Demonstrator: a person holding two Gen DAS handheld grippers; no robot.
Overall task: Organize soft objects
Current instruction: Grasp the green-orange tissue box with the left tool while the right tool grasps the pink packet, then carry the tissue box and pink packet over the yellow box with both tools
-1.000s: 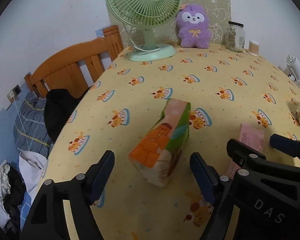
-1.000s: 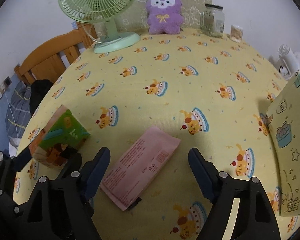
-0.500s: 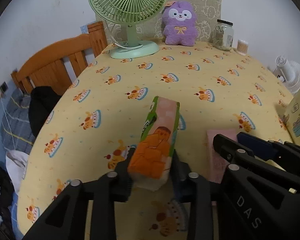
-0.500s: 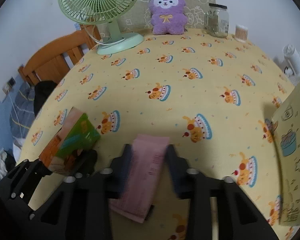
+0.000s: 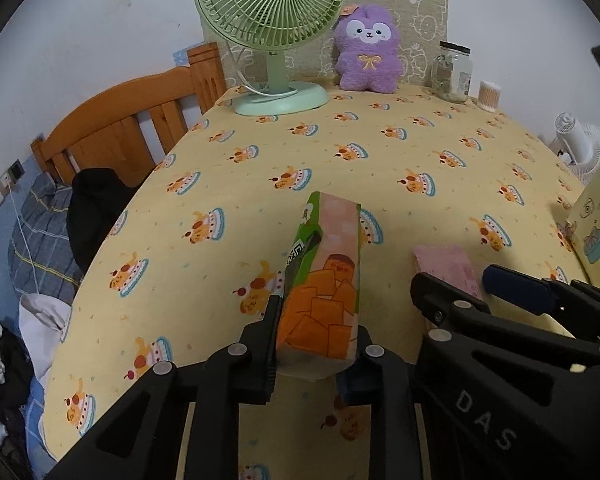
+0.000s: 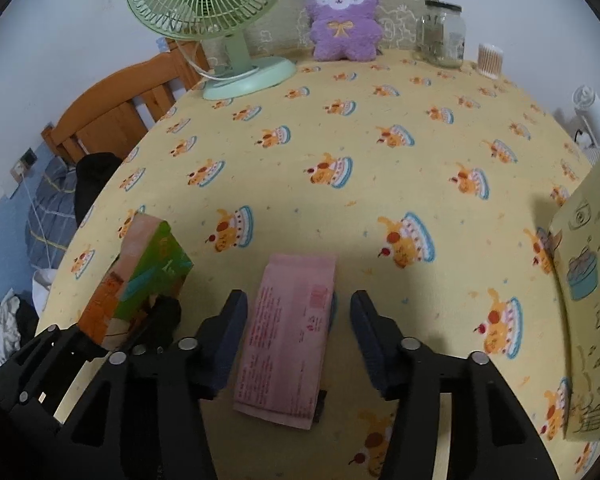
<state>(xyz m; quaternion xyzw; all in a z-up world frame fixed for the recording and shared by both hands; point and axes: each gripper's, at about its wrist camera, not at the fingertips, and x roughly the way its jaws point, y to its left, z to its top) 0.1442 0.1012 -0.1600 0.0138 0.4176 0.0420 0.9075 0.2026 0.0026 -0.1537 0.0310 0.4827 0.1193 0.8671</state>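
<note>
My left gripper (image 5: 316,340) is shut on an orange-and-green tissue pack (image 5: 324,280), squeezing its near end; the pack also shows at the left of the right wrist view (image 6: 140,284). A flat pink tissue pack (image 6: 288,332) lies on the yellow tablecloth between the fingers of my right gripper (image 6: 296,320), which stands open around it without touching. The pink pack also shows in the left wrist view (image 5: 448,268). A purple plush toy (image 5: 366,52) sits at the far edge of the table.
A green desk fan (image 5: 272,12), a glass jar (image 5: 452,72) and a cotton-swab tub (image 5: 489,95) stand along the far edge. A yellow printed bag (image 6: 584,300) stands at the right. A wooden headboard (image 5: 120,128) and clothes lie past the table's left edge.
My left gripper closed on the orange-and-green pack and turned it end-on. My right gripper narrowed around the pink pack half a second ago and stands wider now, the pack straight between its fingers.
</note>
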